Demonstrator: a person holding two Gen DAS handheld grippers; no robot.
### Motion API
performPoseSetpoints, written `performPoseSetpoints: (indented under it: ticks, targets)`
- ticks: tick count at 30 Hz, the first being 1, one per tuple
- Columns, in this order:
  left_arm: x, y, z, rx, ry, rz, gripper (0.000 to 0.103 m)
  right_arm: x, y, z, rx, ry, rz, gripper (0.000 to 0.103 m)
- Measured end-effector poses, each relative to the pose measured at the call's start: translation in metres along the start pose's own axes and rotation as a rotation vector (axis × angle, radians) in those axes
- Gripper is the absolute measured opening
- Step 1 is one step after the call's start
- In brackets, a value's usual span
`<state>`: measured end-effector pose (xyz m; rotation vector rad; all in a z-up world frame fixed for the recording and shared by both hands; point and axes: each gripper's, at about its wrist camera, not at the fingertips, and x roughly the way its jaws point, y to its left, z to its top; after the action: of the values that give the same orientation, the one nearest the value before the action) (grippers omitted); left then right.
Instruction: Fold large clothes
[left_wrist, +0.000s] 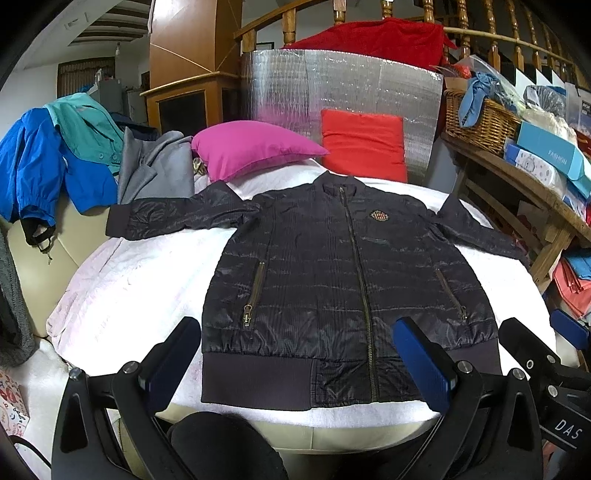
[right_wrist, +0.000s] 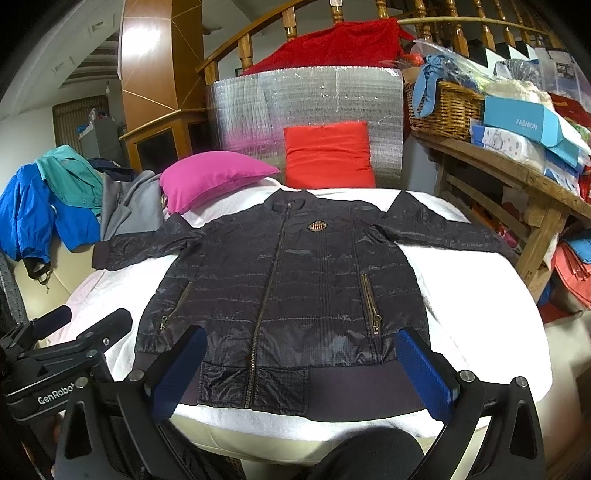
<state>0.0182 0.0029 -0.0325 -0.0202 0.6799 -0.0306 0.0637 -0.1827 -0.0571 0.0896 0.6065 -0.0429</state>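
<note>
Both grippers held spread above the near hem, nothing grasped.

Left gripper (left_wrist: 299, 362) and right gripper (right_wrist: 306, 369) are seen with fingers wide apart, just short of the ribbed hem; no cloth is caught between them. Dark quilted jacket (left_wrist: 343, 280) is laid flat, front up and zipped, on the white-covered bed (left_wrist: 140, 280), sleeves spread to either side. Magenta pillow (left_wrist: 251, 147) and red pillow (left_wrist: 364, 144) are set beyond the collar.

White-covered bed (left_wrist: 129, 280), pink pillow (left_wrist: 251, 147) and red pillow (left_wrist: 364, 144) at its far edge, silver foil panel (left_wrist: 332, 85) behind, wooden railing (left_wrist: 480, 33) above, wooden shelf (left_wrist: 517, 184) with wicker basket (left_wrist: 480, 122) at right.
</note>
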Motion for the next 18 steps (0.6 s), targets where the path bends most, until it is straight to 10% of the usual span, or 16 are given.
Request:
performPoseSetpoints:
  ticks: [18]
  targets:
    - [0.047, -0.012, 0.008, 0.014, 0.074, 0.001, 0.103, 0.050, -0.026, 0.006, 0.051, 0.070, -0.006, 0.103]
